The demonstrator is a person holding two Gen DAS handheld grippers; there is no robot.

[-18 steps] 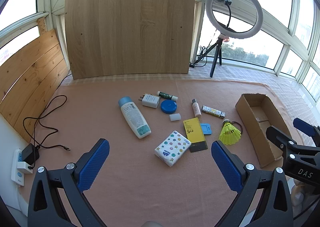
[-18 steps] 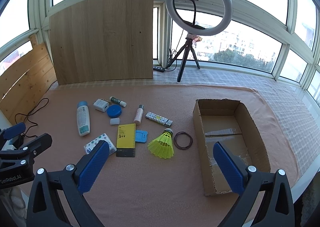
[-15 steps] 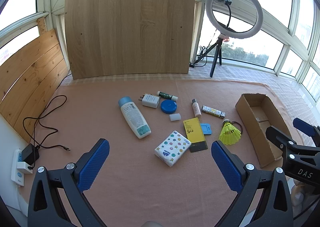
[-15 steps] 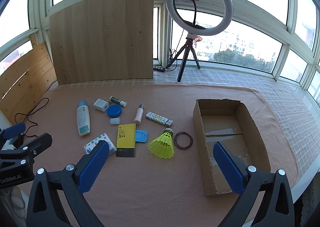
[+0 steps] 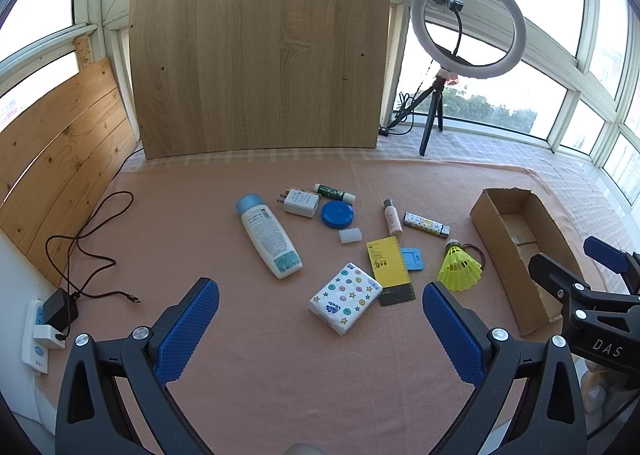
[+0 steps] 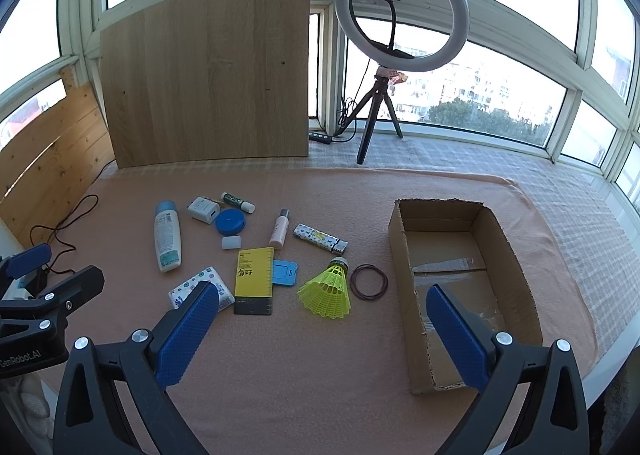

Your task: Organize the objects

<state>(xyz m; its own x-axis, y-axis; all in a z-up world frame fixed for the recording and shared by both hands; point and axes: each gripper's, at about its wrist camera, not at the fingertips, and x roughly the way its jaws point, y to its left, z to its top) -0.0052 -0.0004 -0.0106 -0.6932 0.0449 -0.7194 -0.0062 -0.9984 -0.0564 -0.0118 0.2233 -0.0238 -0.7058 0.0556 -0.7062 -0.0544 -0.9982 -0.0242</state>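
1. Two grippers hang nearest, both w/ blue pads spread wide and nothing between them: left gripper (image 5: 320,319) over bare pink cloth (image 5: 280,375), right gripper (image 6: 322,323) just near of the clutter.
2. Next out, tissue pack (image 5: 345,303) w/ coloured dots lies flat on the cloth, nearest item to the left gripper.
3. Just right of it, yellow card (image 5: 389,265) w/ a dark near end; a small blue tag (image 5: 413,259) touches its right edge.
4. Further right, yellow shuttlecock (image 6: 326,287) on its side, cork pointing far; brown rubber ring (image 6: 369,281) just beside it on the right.
5. Cardboard box (image 6: 400,255) sits right of the ring, open top, long axis near-to-far; only tape strips show on its floor.
6. Mid row: white bottle w/ blue cap (image 5: 267,240) at left, lying flat; small white cap (image 5: 350,235), small pinkish bottle (image 5: 392,218), patterned lighter (image 5: 426,224) to its right.
7. Far row: white charger plug (image 5: 300,202), blue round tin (image 5: 337,214), green glue stick (image 5: 334,192).
8. Far left: dark cable (image 5: 92,239) loops to a wall socket (image 5: 38,335).
9. Farthest: wood board (image 5: 260,71) leaning upright, ring light on tripod (image 6: 402,11) at the window.
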